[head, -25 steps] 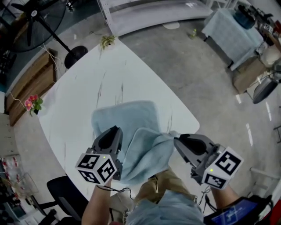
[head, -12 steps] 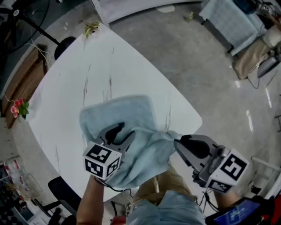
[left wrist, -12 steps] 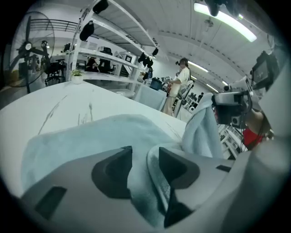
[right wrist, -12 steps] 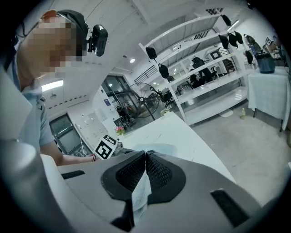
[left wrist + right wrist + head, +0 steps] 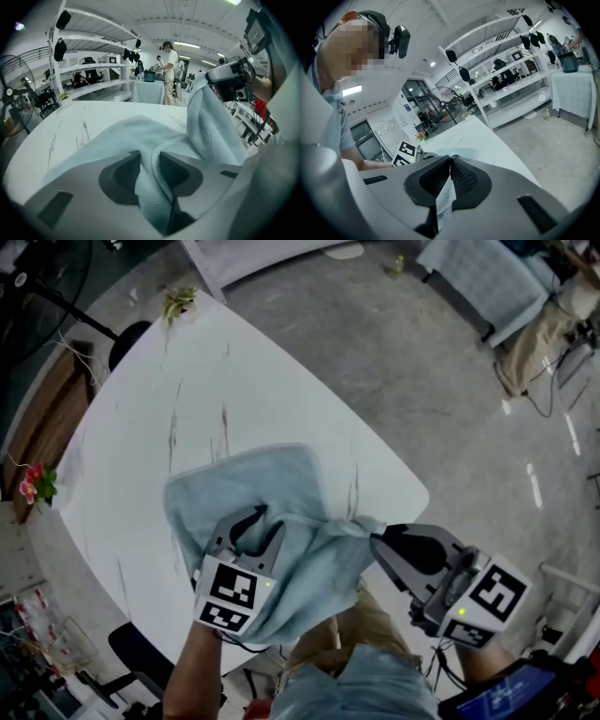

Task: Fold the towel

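A light blue towel (image 5: 272, 484) lies on the white table (image 5: 187, 381), its near part bunched up and lifted toward me. My left gripper (image 5: 255, 519) points down onto it. In the left gripper view a thick fold of the towel (image 5: 140, 136) fills the gap between the jaws (image 5: 150, 154); they have just been closing and the pads press on it. My right gripper (image 5: 375, 542) is shut on the towel's raised right corner. The right gripper view shows a white tag (image 5: 446, 197) pinched between the meshed pads (image 5: 450, 161).
The table's near edge runs just below the grippers, above my knee (image 5: 356, 634). A small plant (image 5: 178, 304) sits at the far corner. A fan base (image 5: 131, 334), a chair (image 5: 141, 652) and a cloth-covered table (image 5: 487, 277) stand on the floor around.
My left gripper has dropped from the near edge onto the towel and rolled, its jaws now around a fold. The right gripper has stayed put, still holding the corner.
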The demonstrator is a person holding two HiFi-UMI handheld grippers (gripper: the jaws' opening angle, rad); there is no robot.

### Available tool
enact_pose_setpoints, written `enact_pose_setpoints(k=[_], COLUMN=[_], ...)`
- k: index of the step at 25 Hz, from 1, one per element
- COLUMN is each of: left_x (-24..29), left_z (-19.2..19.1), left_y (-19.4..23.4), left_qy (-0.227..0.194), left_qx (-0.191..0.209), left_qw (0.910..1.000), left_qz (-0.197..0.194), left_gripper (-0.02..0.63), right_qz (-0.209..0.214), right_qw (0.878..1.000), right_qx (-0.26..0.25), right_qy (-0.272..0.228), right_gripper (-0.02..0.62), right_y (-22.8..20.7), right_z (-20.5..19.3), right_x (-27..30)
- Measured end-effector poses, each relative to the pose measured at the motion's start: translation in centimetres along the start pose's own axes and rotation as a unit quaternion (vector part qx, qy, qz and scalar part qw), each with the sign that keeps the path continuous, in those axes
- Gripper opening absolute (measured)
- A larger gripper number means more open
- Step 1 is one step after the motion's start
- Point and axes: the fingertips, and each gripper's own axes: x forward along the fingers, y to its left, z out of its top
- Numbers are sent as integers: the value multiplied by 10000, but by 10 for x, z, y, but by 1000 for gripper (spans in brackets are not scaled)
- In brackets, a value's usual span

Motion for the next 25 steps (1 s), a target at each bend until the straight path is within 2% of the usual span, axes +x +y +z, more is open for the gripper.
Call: enact_pose_setpoints(k=[4, 9, 11, 14, 18, 25], left_x=[-3, 3, 5, 2, 0, -37], left_z=[5, 1, -1, 2, 4, 23], left_y=[-8, -18, -16, -10, -8, 13], left_qy=[-189, -12, -6, -126, -209, -750], left_qx=[490, 798, 587, 60, -115, -289], left_qw=[9983, 9968, 9982, 9996, 9993, 9964], left_qz=[234, -41, -122, -264, -301, 279], left_gripper=[104, 64, 45, 36, 28, 25], right_qz=[-91, -81, -75, -52, -39, 4], right_qw=[9998, 9998, 9998, 9999, 9999, 9999], right_qx=[-27, 22, 26, 15, -12, -120], right_qy=[152, 154, 159, 159, 151, 99], right_gripper=[20, 20, 20, 20, 20, 20], right_y=[-3, -4, -4, -3, -1, 7], right_z=[-6, -7, -8, -9, -7, -3], right_x=[-5, -4, -4, -3, -4, -5])
